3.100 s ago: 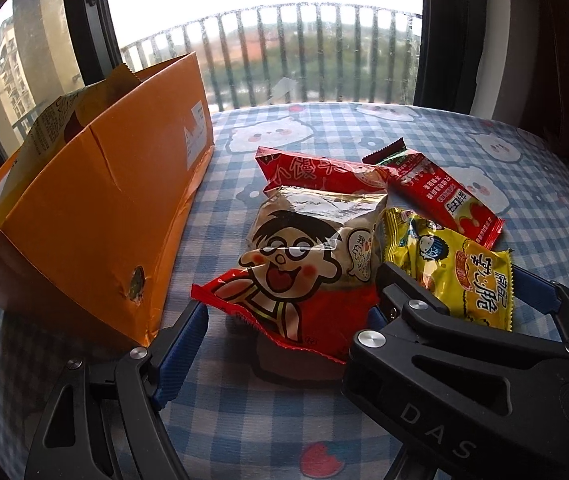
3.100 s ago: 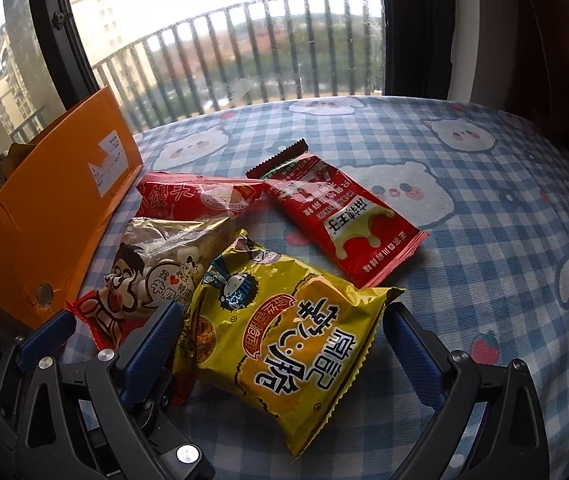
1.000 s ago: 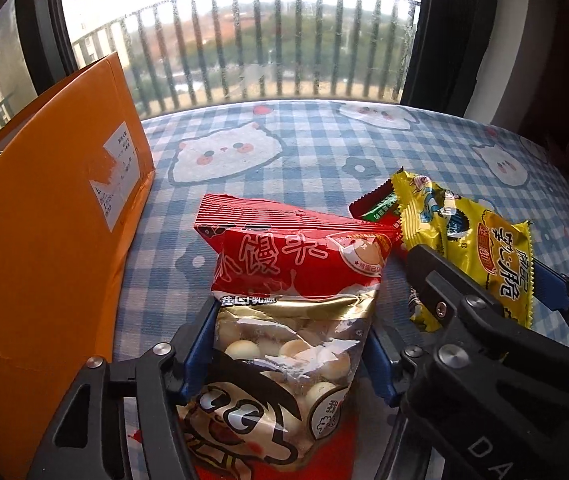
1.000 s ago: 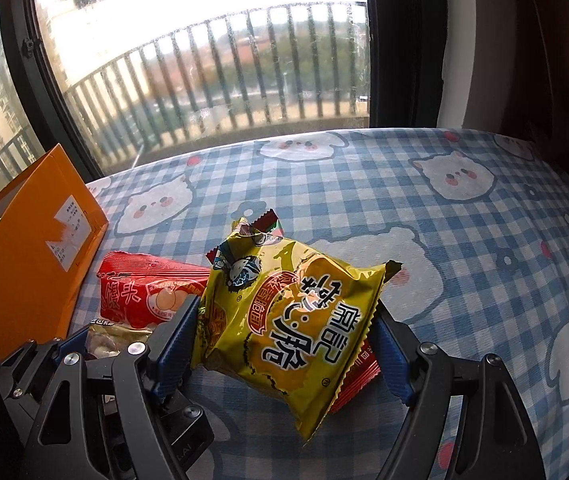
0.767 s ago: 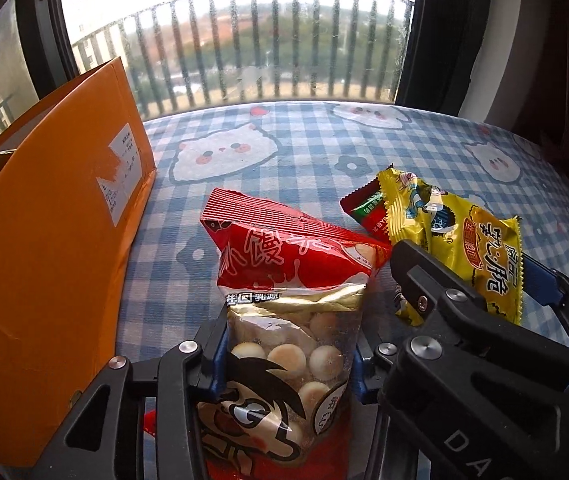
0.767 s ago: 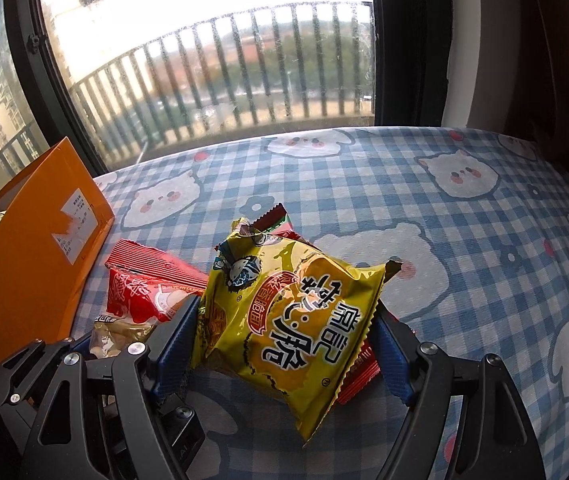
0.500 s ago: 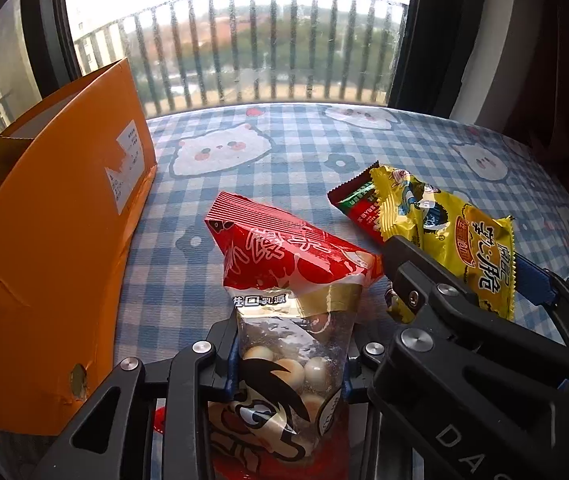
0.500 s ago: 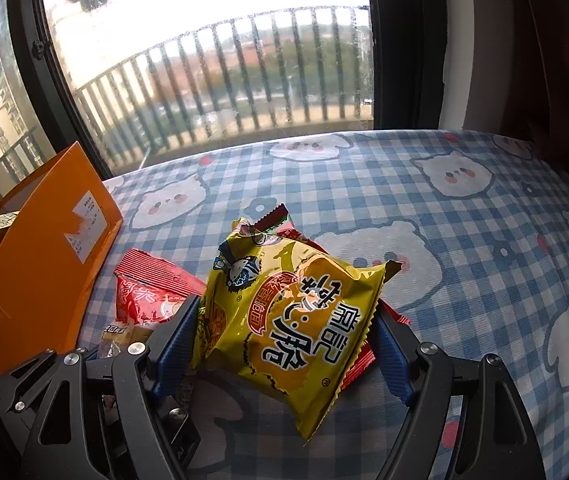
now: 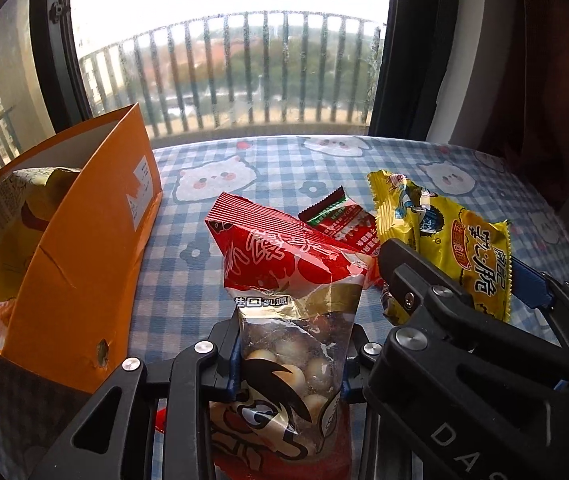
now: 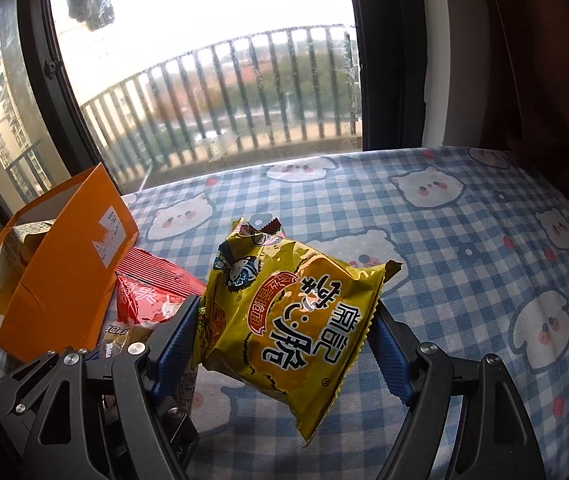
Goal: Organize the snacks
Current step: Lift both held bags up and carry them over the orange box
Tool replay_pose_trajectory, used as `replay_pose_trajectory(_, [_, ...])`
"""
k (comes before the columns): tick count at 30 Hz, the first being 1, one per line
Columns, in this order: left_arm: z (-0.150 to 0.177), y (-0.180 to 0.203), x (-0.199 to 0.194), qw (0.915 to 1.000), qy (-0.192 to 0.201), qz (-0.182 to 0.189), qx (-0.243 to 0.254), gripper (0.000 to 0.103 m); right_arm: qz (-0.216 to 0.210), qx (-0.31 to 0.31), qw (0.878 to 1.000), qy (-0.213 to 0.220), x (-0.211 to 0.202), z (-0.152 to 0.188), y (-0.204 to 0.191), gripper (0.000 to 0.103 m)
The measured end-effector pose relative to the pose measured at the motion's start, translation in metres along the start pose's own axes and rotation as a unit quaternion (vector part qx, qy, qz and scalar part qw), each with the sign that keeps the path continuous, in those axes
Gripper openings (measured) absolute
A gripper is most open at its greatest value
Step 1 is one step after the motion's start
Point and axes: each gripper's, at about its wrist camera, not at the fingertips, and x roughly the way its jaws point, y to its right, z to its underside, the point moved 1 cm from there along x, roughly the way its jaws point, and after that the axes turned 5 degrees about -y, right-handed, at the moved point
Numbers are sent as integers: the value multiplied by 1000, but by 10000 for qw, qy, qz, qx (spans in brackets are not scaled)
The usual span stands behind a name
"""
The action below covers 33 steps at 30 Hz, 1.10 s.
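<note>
My left gripper [image 9: 290, 354] is shut on a cartoon-face snack bag [image 9: 288, 364] with round biscuits, held up above the checked tablecloth [image 9: 284, 168]. My right gripper [image 10: 284, 344] is shut on a yellow noodle snack bag [image 10: 296, 320], also lifted; that bag shows in the left wrist view [image 9: 444, 236] too. A red snack bag [image 9: 280, 252] leans against the cartoon bag. A red-and-green packet [image 9: 344, 220] lies on the cloth behind it. An open orange box [image 9: 80, 248] stands at the left with a yellow bag [image 9: 24, 216] inside.
The orange box [image 10: 68, 256] is left of both grippers. The right gripper's black frame [image 9: 464, 360] crowds the lower right of the left wrist view. A window with a railing [image 10: 224, 92] lies behind the table. A dark curtain [image 10: 544, 60] hangs at the right.
Both grippers have closed on their bags and lifted them up and back from the cloth. The red bag has tilted up with the cartoon bag.
</note>
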Motion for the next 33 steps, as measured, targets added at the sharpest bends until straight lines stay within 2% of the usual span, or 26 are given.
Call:
replay_pose_trajectory(8, [-6,12,-33,9995,282,90,119,34,69,21,9995,298,-38,-7,6,81])
replay_pose_trajectory(17, [-12,8,-64,9973,678,162,208,34,59,21,9974,723,-79,-16,4,81])
replay_pose_trajectory(22, [-18,1,-81,9943,1025,166,255,34,60,44,9944,1050,-104,-22,-2,81])
replay_pose_trajectory(26, [-18,-8,-94,9884,1494,-100,253,34,78,-8,9913,1313,-118,-26,-13,81])
replay_pose_trajectory(33, [-21,-30,-93,9875,1569,-48,131,34,-62,-69,9886,1500,-126,-32,-32,81])
